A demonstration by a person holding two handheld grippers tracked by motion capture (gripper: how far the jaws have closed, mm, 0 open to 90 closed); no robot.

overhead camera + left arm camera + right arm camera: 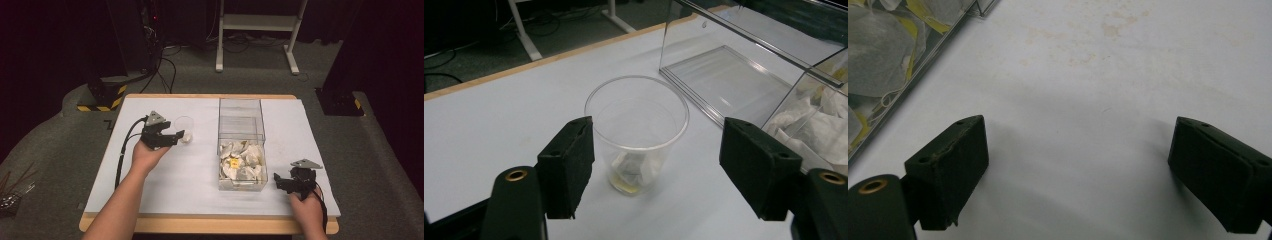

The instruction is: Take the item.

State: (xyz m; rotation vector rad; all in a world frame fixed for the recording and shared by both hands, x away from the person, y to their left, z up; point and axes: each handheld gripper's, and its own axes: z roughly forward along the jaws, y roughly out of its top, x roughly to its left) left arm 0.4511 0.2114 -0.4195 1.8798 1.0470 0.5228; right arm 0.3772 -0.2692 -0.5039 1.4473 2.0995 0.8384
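Left tongs (656,165) wide around cup (636,132)

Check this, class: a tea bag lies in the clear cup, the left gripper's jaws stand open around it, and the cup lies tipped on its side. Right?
Not quite. In the left gripper view the cup stands upright, with the tea bag at its bottom and the left gripper open around it.

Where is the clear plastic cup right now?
The clear plastic cup stands upright on the white table cover, left of the clear box in the high view, just ahead of the open left gripper.
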